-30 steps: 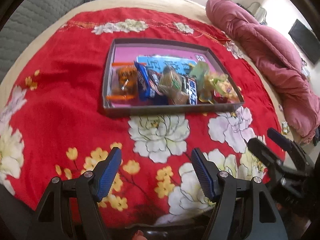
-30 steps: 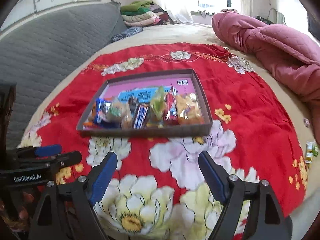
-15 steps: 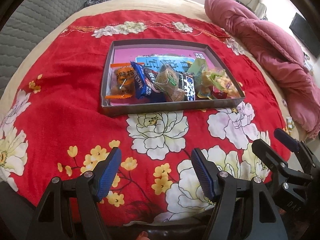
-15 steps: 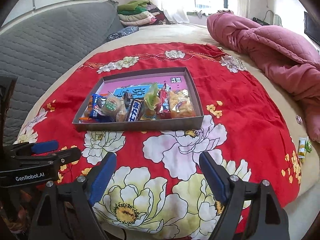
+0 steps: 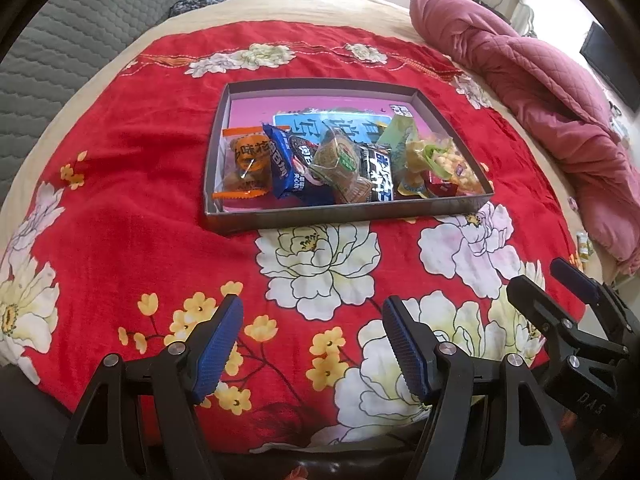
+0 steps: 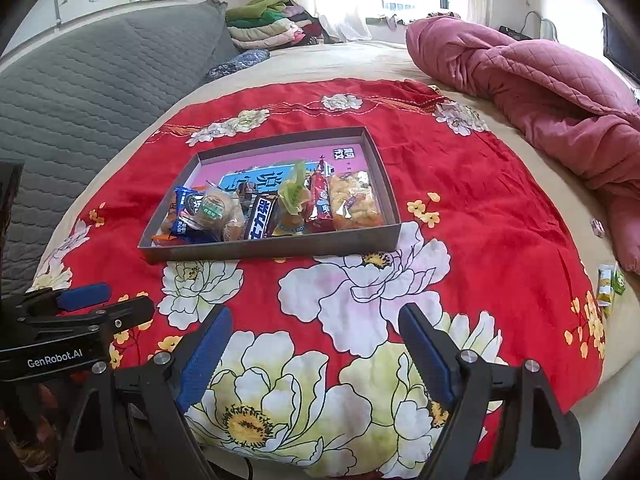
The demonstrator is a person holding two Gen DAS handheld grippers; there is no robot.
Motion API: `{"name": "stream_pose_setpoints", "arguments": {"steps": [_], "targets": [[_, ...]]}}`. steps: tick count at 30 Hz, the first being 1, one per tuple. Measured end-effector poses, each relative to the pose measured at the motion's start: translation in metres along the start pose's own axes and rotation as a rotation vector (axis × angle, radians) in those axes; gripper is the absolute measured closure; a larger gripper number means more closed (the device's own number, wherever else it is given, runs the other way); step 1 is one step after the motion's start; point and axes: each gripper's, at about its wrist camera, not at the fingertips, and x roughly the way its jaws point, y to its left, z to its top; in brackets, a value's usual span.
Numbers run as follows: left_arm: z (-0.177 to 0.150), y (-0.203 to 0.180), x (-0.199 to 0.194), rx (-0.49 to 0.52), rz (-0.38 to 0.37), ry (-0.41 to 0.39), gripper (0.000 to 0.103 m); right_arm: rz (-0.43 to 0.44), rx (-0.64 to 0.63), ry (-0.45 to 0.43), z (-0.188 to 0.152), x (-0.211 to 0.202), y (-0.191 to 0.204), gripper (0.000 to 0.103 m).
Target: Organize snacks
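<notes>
A shallow dark box [image 5: 344, 216] [image 6: 276, 250] with a pink floor lies on the red flowered cloth [image 5: 132, 184] [image 6: 472, 208]. Several wrapped snacks lie in a row along its near wall: an orange packet [image 5: 244, 162], a blue packet [image 5: 282, 166], a clear cake wrapper [image 5: 340, 164] [image 6: 214, 208], a black bar [image 6: 260, 218], a green wrapper [image 6: 294, 196] and a yellow puffed-snack bag [image 6: 354, 200]. My left gripper [image 5: 312, 320] hangs open over the cloth, well short of the box, nothing between its blue pads. My right gripper [image 6: 316, 326] is open too, equally far back. Each shows at the other view's edge.
A crumpled pink quilt [image 5: 528, 92] [image 6: 540, 92] lies to the right. A grey quilted headboard [image 6: 88, 88] runs along the left. Folded clothes [image 6: 268, 26] are stacked at the far end. Two small yellow-green packets [image 6: 608, 284] lie off the cloth at the right edge.
Both views have pulled back and tilted up slightly, so the box sits a little farther away. The snacks have not moved, and both grippers stay open.
</notes>
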Motion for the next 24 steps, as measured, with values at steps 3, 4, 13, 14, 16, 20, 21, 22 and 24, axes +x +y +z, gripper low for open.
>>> {"name": "stream_pose_setpoints", "arguments": {"steps": [3, 4, 13, 14, 16, 20, 21, 22, 24], "targets": [[0.0003, 0.0010, 0.0001, -0.003, 0.004, 0.000, 0.029, -0.001, 0.001, 0.000, 0.0001, -0.0002, -0.0002, 0.019], [0.0006, 0.0007, 0.0006, -0.003, 0.005, 0.001, 0.029, -0.001, 0.000, 0.000, 0.0002, -0.0002, -0.0002, 0.019], [0.0008, -0.0010, 0.0007, 0.004, 0.008, 0.002, 0.029, -0.003, 0.003, 0.001, -0.0005, 0.0008, -0.0013, 0.019], [0.0008, -0.0009, 0.0007, 0.004, 0.009, 0.002, 0.029, -0.002, 0.003, 0.003, -0.0005, 0.0012, -0.0015, 0.019], [0.0008, -0.0010, 0.0010, 0.005, 0.009, 0.003, 0.029, -0.003, 0.001, 0.004, -0.0006, 0.0008, -0.0014, 0.019], [0.0011, -0.0004, 0.0014, 0.005, 0.011, 0.002, 0.029, -0.003, 0.002, 0.004, -0.0007, 0.0012, -0.0012, 0.018], [0.0014, -0.0003, 0.0014, 0.005, 0.011, 0.002, 0.029, -0.004, 0.002, 0.005, -0.0008, 0.0012, -0.0012, 0.018], [0.0014, -0.0004, 0.0014, 0.006, 0.012, 0.001, 0.029, -0.005, 0.003, 0.006, -0.0007, 0.0014, -0.0012, 0.018], [0.0019, -0.0002, 0.0011, 0.007, 0.015, -0.001, 0.029, -0.005, 0.002, 0.007, -0.0007, 0.0014, -0.0011, 0.018]]}}
